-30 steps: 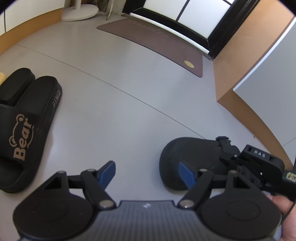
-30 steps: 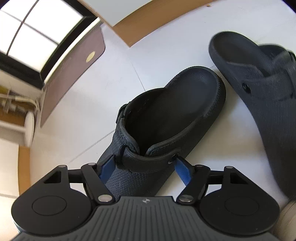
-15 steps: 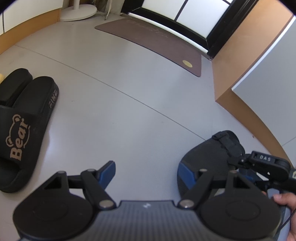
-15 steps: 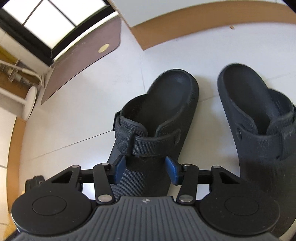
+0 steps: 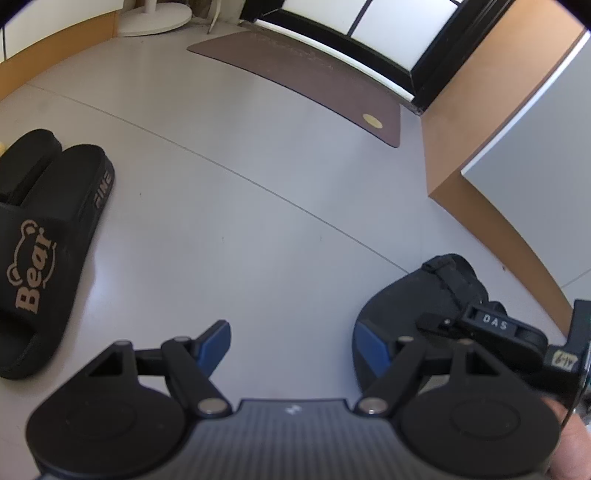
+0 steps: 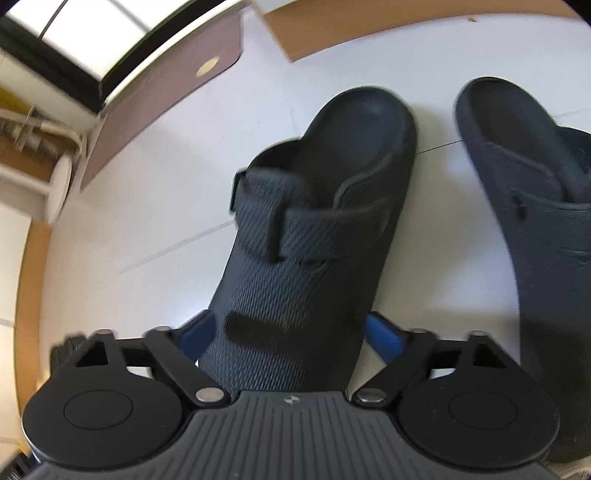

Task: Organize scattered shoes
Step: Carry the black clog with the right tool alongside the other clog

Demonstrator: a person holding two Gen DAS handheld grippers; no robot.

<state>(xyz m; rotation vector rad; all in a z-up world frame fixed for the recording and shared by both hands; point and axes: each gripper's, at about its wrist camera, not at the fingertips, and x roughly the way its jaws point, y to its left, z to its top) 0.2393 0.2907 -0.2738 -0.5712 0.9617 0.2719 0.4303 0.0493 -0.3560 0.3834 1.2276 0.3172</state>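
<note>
My right gripper [image 6: 290, 338] has its blue pads on both sides of the toe end of a dark clog with a strap [image 6: 317, 236], which lies on the pale floor. Its twin clog [image 6: 532, 206] lies parallel just to the right, heels pointing the same way. In the left wrist view, my left gripper [image 5: 291, 345] is open and empty above bare floor. The held clog [image 5: 417, 306] and the right gripper's body [image 5: 491, 328] show at the right. A pair of black "Bear" slides [image 5: 48, 240] lies side by side at the left.
A brown doormat [image 5: 306, 70] lies before a dark-framed door at the back. An orange-brown skirting and white wall [image 5: 517, 177] run along the right. A white round stand base [image 5: 155, 18] sits at the far left back.
The right gripper has turned the strapped clog until it lies parallel beside its twin, and its jaws have spread wider around the toe. The left gripper stayed nearly still.
</note>
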